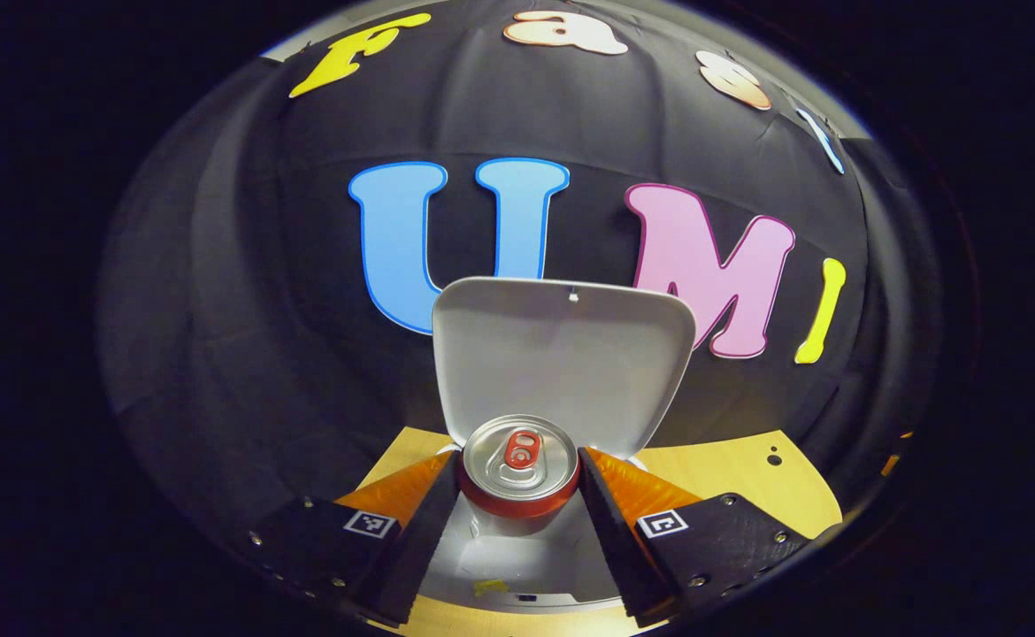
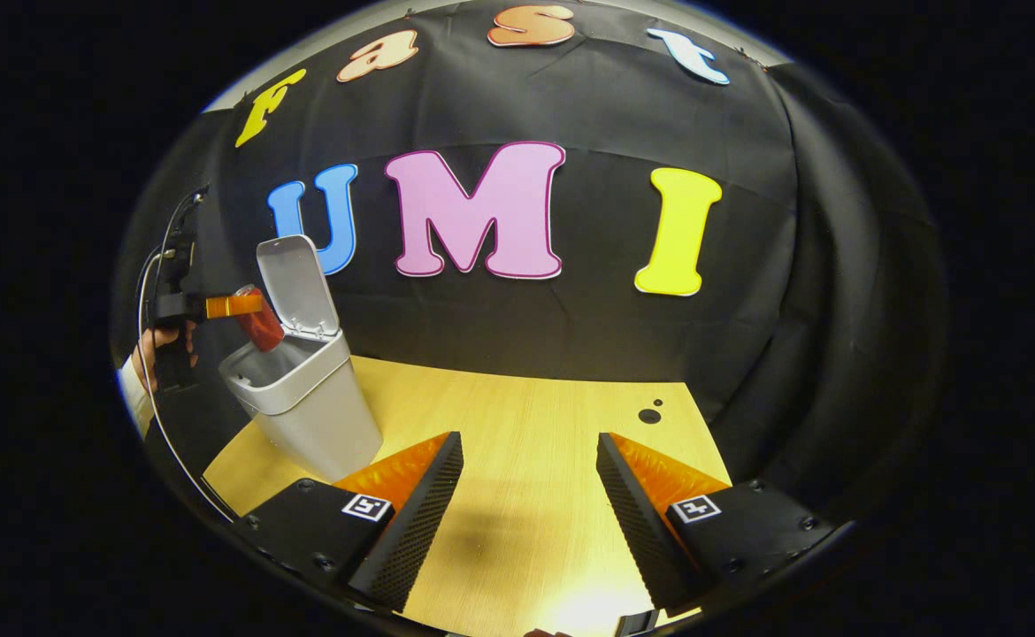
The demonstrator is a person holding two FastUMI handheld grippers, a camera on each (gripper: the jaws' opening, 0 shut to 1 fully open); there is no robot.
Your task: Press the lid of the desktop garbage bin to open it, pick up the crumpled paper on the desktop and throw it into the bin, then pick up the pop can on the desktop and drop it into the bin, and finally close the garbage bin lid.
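My left gripper [image 1: 518,482] is shut on a red pop can [image 1: 517,469] whose silver top with a red tab faces the camera. The can hangs right over the open mouth of the grey desktop bin [image 1: 517,566], with the raised lid [image 1: 562,354] standing upright behind it. In the right gripper view the same bin [image 2: 310,402] stands at the left of the wooden table, lid [image 2: 296,283] up, and the can [image 2: 259,326] is tilted above its opening, held by the left gripper [image 2: 248,310]. My right gripper [image 2: 528,495] is open over bare tabletop, holding nothing.
The wooden table [image 2: 535,425] runs back to the black cloth wall. Two small dark holes [image 2: 650,414] mark its far right part. A hand [image 2: 159,354] and a cable show at the far left, behind the bin.
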